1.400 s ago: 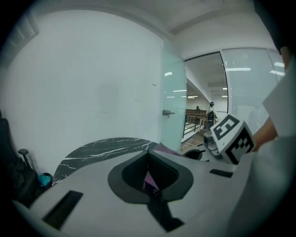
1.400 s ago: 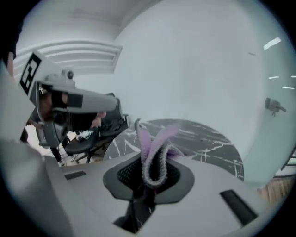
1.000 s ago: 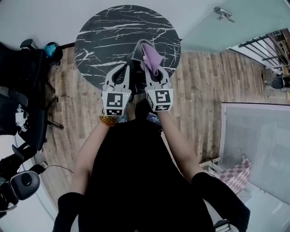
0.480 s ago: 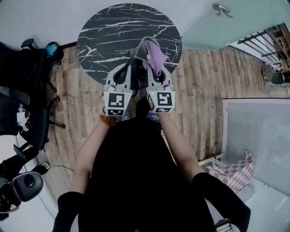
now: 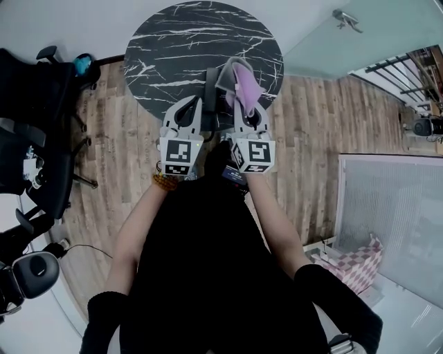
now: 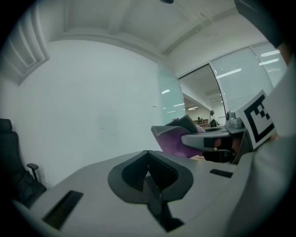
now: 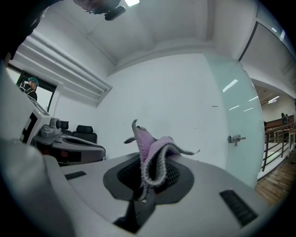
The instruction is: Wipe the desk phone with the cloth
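Observation:
In the head view my right gripper [image 5: 243, 104] is shut on a purple and grey cloth [image 5: 242, 81], held up over the near edge of a round black marble table [image 5: 180, 41]. The right gripper view shows the cloth [image 7: 152, 157] pinched between the jaws and folded over above them. My left gripper [image 5: 196, 104] is shut with nothing in it, close to the left of the right one. Between the two grippers a dark object [image 5: 212, 97] lies partly hidden; it may be the desk phone. In the left gripper view the cloth [image 6: 172, 141] shows to the right.
Black office chairs [image 5: 31, 131] stand to the left on the wooden floor [image 5: 118, 152]. A glass wall with a door handle [image 5: 344, 19] is at the upper right, a railing [image 5: 415, 69] beyond it. A frosted panel [image 5: 387, 207] and a checkered item [image 5: 360, 266] lie to the right.
Both grippers have drifted a little to the right and up in the head view, the right one more, still holding the cloth. The jaws have not changed.

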Tool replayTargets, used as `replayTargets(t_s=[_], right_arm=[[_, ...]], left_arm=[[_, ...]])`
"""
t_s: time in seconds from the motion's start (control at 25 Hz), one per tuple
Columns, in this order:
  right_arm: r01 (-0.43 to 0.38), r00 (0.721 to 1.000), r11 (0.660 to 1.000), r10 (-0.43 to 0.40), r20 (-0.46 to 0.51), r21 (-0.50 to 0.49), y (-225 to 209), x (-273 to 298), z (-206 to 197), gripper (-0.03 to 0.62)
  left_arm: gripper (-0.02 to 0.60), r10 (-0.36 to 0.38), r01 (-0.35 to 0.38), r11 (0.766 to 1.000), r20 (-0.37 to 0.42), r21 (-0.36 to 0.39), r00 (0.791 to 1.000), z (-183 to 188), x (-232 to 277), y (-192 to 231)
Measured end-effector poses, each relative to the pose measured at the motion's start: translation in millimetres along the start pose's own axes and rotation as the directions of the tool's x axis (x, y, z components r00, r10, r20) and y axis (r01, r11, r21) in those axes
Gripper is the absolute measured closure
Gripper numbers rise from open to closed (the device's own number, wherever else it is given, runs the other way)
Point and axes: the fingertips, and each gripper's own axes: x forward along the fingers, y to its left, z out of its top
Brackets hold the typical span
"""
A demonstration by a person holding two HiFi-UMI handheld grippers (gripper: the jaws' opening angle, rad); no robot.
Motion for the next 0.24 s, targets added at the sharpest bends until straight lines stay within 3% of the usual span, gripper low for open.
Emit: replayTargets(t_s=[0.24], right_arm=[[-0.019,1.000,1.000,0.019,-0.019,-0.003,11,-4,-2,0.540]], left_arm=[[0.569,0.025,-0.025,0.999,-0.018,-0.022,1.000,-10,-12,9]])
